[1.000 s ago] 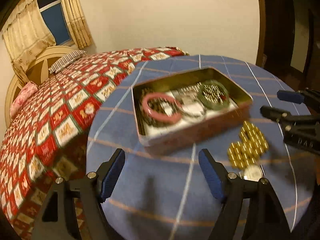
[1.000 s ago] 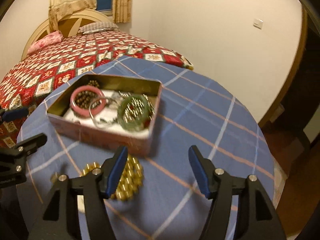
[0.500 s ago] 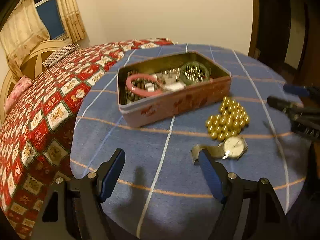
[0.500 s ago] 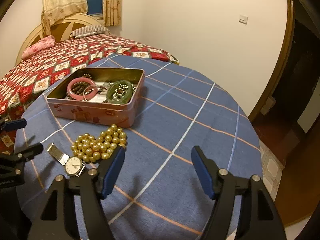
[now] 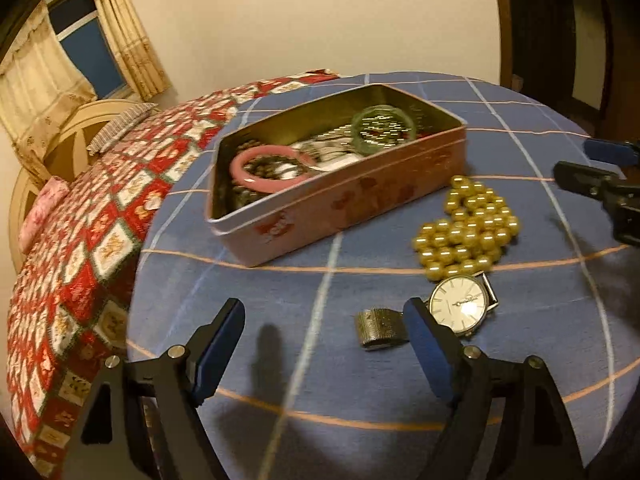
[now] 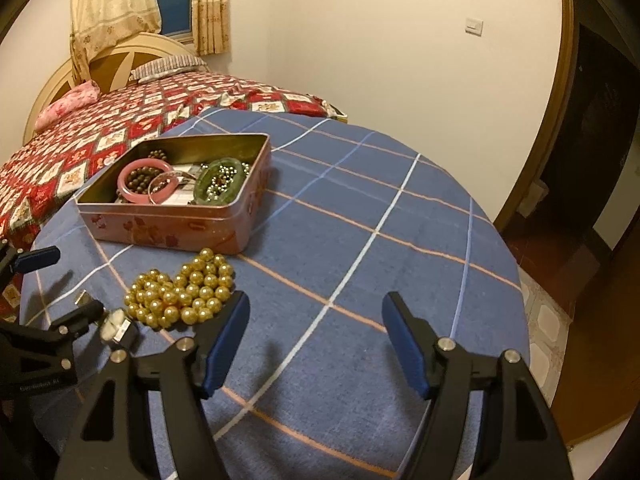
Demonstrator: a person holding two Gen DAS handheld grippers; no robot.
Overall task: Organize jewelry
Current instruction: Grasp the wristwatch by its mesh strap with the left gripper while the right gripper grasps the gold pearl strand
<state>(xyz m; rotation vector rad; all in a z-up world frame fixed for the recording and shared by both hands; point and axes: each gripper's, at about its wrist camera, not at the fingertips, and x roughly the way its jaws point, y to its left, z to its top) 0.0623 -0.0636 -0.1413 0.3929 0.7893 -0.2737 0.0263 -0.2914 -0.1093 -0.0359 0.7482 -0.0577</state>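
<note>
Both grippers have pulled back from the tin since 1 s ago, so the watch, hidden then, is now in front of the left gripper (image 5: 324, 330). Its jaws stand wide apart, nothing held; same w/ the right gripper (image 6: 316, 326).

Two pieces lie out on the blue checked cloth (image 6: 360, 208): gold bead string (image 5: 466, 228), bunched just beside the tin (image 5: 340, 204), and the watch (image 5: 460, 306) nearer the table edge, touching the beads or close to it. Tin already holds a pink bangle (image 5: 266, 168), a green bangle (image 5: 382, 130) and more.

Likely next: watch pickup w/ the left. Best to pinch the case across its width, not the mesh strap (image 5: 380, 328), which is floppy and will swing. Lift well clear of the tin's rim before lowering.

Left view shows dial and strap fully. In the right view the left gripper hides most of the watch; only its case edge (image 6: 116, 328) peeks out, but that view shows the tin's contents better.
</note>
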